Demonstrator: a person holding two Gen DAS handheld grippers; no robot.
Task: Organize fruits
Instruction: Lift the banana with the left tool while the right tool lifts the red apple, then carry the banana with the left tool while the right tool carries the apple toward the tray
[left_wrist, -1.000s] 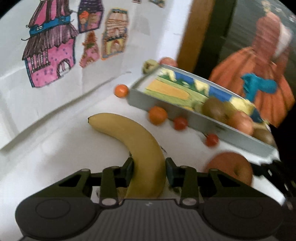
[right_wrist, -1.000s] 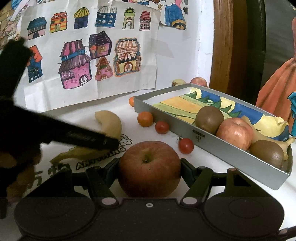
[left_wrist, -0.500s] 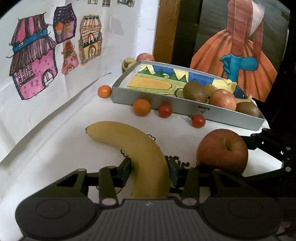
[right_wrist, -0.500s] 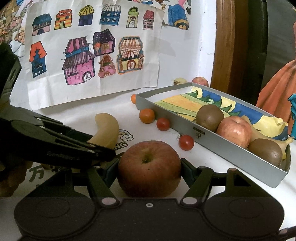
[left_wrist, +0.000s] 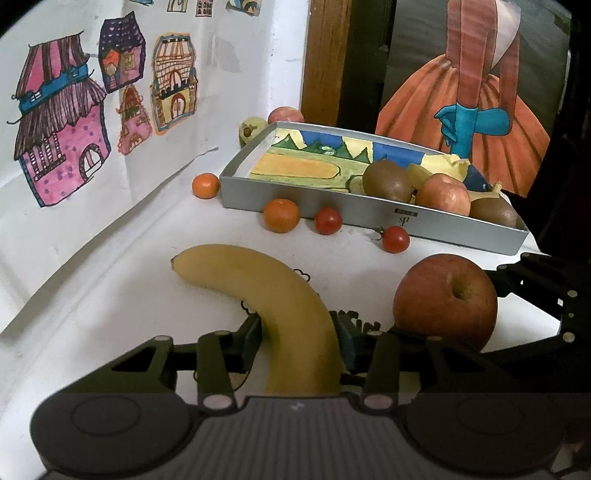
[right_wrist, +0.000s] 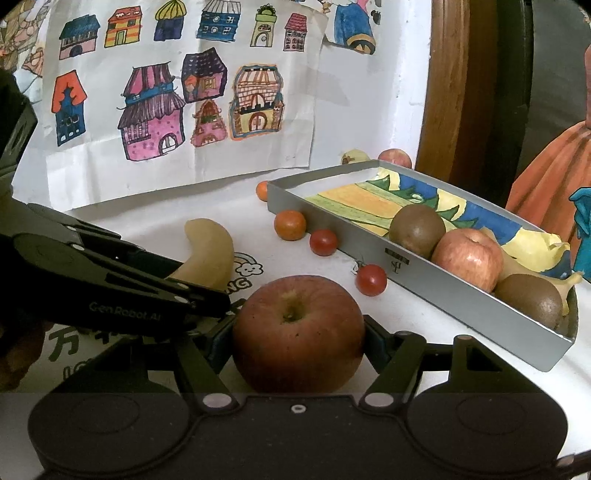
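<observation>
Left wrist view: my left gripper is clamped on the banana near its stem end, so the long body points ahead toward the tray. My right gripper pinches the apple across its middle, stem up, tray just beside it. Both look ready to load.

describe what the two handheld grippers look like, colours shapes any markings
Both are matte black plastic. The left gripper and right gripper each have a wide ribbed body with two round discs, angular linkage arms with silver rivets, and blue-grey pads on the fingers. Seen from the right wrist view, the left one's side carries pale lettering reading roughly "GenRobot.AI". No cables or sleeves show.
</observation>
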